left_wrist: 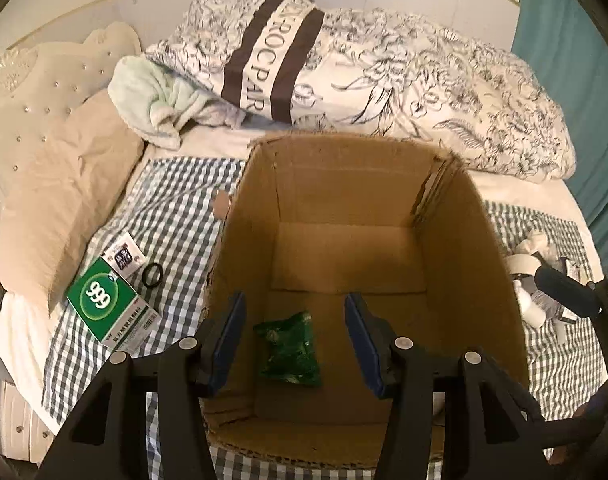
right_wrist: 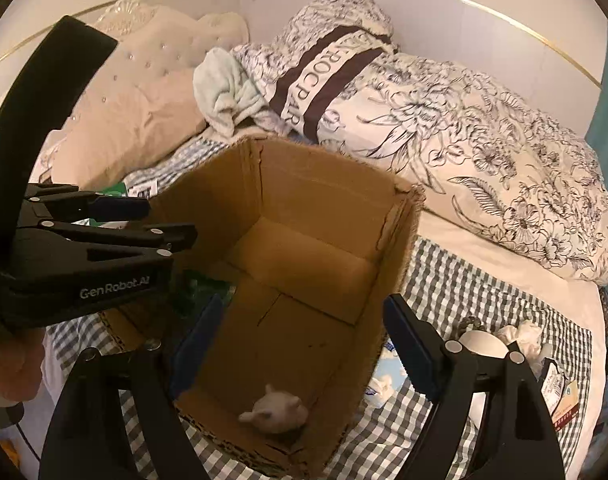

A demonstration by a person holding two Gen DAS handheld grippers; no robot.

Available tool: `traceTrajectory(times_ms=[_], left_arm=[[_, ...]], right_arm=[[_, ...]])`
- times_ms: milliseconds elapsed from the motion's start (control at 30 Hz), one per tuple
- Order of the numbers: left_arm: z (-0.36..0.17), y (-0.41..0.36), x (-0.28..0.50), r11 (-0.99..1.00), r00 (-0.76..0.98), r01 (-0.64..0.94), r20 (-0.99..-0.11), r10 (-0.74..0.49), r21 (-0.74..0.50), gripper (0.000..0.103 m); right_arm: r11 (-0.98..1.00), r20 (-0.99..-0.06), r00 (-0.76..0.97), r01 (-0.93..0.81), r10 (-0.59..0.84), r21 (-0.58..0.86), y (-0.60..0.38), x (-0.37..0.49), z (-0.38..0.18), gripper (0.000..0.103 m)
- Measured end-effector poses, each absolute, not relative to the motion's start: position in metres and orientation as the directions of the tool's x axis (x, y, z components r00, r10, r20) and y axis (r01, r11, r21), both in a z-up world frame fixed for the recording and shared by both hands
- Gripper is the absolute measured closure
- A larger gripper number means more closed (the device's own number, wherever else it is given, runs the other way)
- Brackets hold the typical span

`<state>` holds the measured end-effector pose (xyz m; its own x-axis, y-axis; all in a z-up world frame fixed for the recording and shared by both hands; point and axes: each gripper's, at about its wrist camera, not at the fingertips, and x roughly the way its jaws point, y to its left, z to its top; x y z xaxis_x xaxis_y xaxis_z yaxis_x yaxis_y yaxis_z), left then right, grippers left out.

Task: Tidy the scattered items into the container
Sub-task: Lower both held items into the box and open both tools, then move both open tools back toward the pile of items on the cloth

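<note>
An open cardboard box stands on a checked cloth on the bed. A green packet lies on its floor. A small white crumpled object lies in the box's near corner in the right wrist view. My left gripper is open and empty over the box, above the green packet. My right gripper is open and empty over the box's near side. Left of the box lie a green "999" carton, a small sachet and a black ring.
Right of the box lie white items, a white round object, crumpled tissue, a blue-white pack and a labelled pack. A floral duvet, pale green towel and beige pillow lie behind.
</note>
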<state>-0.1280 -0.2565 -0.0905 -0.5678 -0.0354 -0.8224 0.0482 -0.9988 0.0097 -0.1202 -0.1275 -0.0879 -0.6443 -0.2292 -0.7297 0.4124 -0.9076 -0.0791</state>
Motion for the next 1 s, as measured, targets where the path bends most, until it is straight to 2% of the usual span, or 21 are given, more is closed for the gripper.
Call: traceTrajectory(times_ms=[400,733,1000], left_arm=[[-0.058,-0.24,-0.11,-0.999,-0.636,0.039,-0.77,-0.041,0.021,0.049],[-0.032,-0.219,-0.094,-0.999,-0.701,0.023,-0.712,-0.043,0.038,0.045],[-0.014,-0.195,-0.083,-0.999,-0.74,-0.006,-0.673,-0.022,0.039,0.039]], right_arm=[[-0.928,-0.664,-0.704,0.37,-0.252,-0.04,-0.102,-0.104,-0.056,0.021],[-0.947,-0.58,-0.772,0.321,-0.26,-0.003,-0.071,-0.086,-0.025,0.021],[-0.962,-0.516,-0.821,0.273,-0.243,0.02,-0.044,-0.065,-0.003,0.016]])
